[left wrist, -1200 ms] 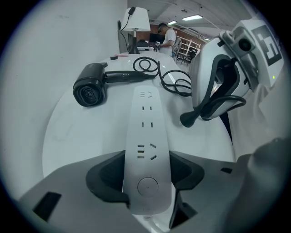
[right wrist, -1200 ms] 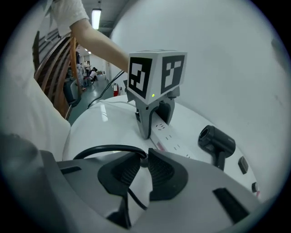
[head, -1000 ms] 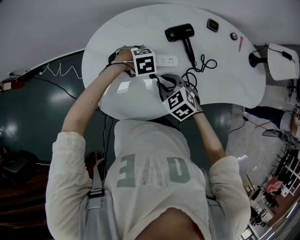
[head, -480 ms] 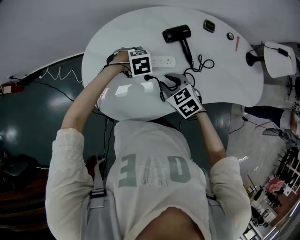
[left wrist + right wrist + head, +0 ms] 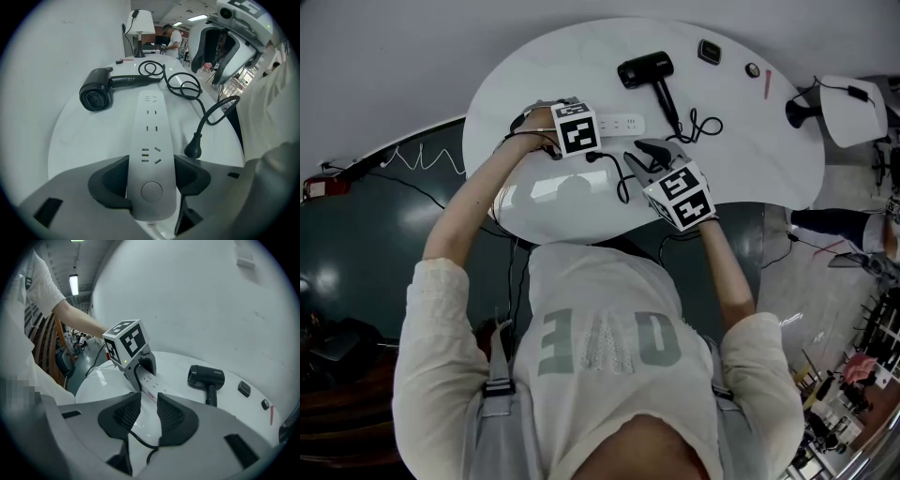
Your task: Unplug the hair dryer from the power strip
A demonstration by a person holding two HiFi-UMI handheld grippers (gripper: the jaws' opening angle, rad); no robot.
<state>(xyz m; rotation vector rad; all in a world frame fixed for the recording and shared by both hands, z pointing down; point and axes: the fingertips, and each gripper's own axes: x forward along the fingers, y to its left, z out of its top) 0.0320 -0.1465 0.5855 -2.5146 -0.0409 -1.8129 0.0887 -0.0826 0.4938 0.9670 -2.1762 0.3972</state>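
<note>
- Head view: we are looking down on a glossy white table (image 5: pixel 750 159). The left gripper (image 5: pixel 598 124) is pinning one end of the power strip (image 5: pixel 626 122). The right gripper (image 5: pixel 650 150) is hovering just beside the strip, on the near side. The hair dryer (image 5: pixel 643 70) is lying beyond the strip, well apart from both grippers. A black plug (image 5: pixel 592 157) is resting on the table, clear of the strip, and its cable (image 5: pixel 623 183) is looping toward the right gripper.
- Left gripper view: the jaws are clamping the strip's button end, one on each long side. We are finding every socket empty. The plug is sitting just right of the strip, with its cable arching upward.
- Right gripper view: the jaws are standing narrowly apart, with bare table showing through the gap. A strand of cable is crossing low beneath them, and we are not seeing it pinched.
- Step: we are judging the unplugging itself as done. The next move is probably calling for the left jaws to let go of the strip, and for both grippers to draw off without snagging the cable.
- Surface and room: the tabletop is throwing back reflections, so we are expecting it to be slick. A lamp (image 5: pixel 853 108), a red pen (image 5: pixel 767 84) and two small gadgets (image 5: pixel 709 52) are sitting at the far end. A plain grey wall (image 5: pixel 394 56) is backing the table, and stray wires (image 5: pixel 417 141) are trailing over the dark floor (image 5: pixel 356 253).
</note>
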